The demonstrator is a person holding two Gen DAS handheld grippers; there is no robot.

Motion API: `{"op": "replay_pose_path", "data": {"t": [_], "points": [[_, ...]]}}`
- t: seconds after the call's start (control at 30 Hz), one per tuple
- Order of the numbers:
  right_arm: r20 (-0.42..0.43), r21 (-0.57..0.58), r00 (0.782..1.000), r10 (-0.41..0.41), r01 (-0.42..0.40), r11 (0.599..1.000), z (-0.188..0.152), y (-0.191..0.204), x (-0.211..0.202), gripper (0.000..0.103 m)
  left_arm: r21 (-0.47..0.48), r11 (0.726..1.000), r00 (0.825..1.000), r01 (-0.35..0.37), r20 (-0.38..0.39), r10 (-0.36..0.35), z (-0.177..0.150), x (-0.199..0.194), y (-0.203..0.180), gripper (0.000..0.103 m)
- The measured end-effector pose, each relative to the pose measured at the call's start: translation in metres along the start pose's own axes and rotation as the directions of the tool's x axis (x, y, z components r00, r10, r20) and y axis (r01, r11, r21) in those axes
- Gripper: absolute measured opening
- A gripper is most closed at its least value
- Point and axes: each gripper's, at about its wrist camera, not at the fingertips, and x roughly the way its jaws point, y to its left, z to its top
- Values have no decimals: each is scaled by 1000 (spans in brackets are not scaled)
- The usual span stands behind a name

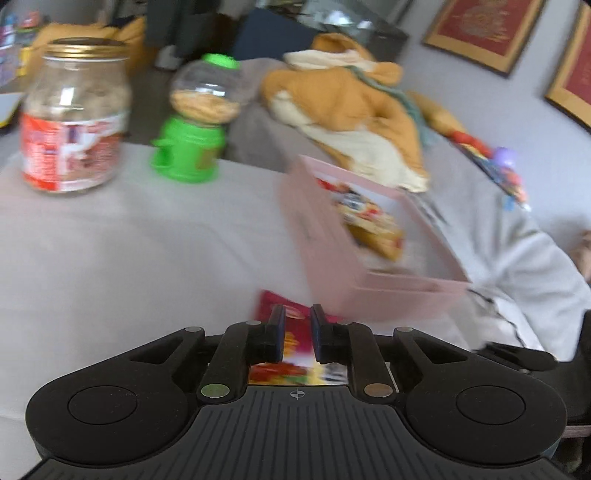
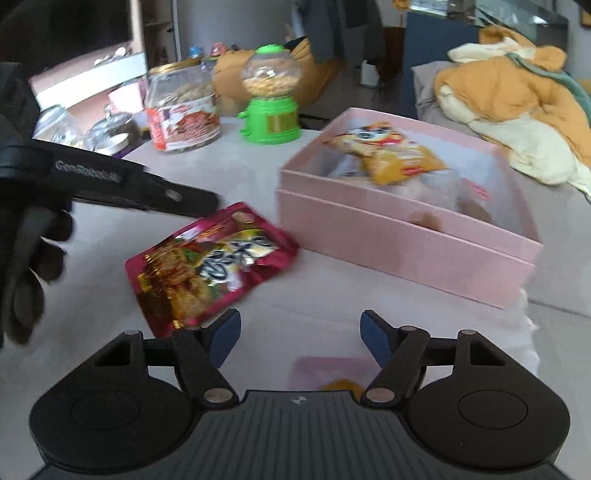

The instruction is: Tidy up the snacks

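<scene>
Jaws of left gripper [image 1: 297,325] nearly together, red snack pouch [image 1: 291,338] between them, grip unclear. Right gripper [image 2: 300,328] jaws well apart, holding nothing.

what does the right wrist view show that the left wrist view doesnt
Only the right wrist view shows the right gripper with jaws open and empty, the whole red snack packet lying flat, and glass jars at far left. Only the left wrist view shows framed pictures on the wall and the left gripper nearly closed over that packet. Both show the pink box, yellow snack bag, labelled jar and green dispenser.
</scene>
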Motion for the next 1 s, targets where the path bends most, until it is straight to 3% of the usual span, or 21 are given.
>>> {"op": "replay_pose_path", "data": {"t": [0.17,0.3,0.47,0.53,0.67,0.8,0.87,0.93,0.97,1.0], "points": [[12,91,998,60,-61,994,12,-12,2,63,-103,995,997,2,-75,-10,0,10,32,17],[-16,66,998,54,-53,996,18,0,21,59,-137,991,993,13,-115,-29,0,18,40,18],[-30,46,999,34,-33,998,21,6,29,59,-198,974,980,110,-139,-139,0,30,48,22],[-30,49,999,30,-29,998,21,4,28,59,-201,964,967,171,-153,-203,-1,30,40,44],[-30,50,999,34,-32,998,16,-3,21,59,-122,951,940,286,-160,-303,-9,25,12,44],[-32,20,999,35,-34,999,8,-6,17,59,-54,972,959,227,-162,-233,-15,43,-11,43],[-27,9,999,24,-23,1000,4,-7,15,59,-26,985,974,169,-146,-171,-17,50,-19,31],[-20,11,1000,18,-17,1000,1,-9,8,60,-25,989,981,145,-125,-147,-20,49,-22,30],[-9,12,1000,13,-13,1000,-2,-12,2,63,-33,991,984,131,-119,-134,-21,46,-24,30],[0,10,1000,7,-7,1000,-5,-14,-5,74,-24,993,987,117,-109,-119,-23,42,-26,29]]}}
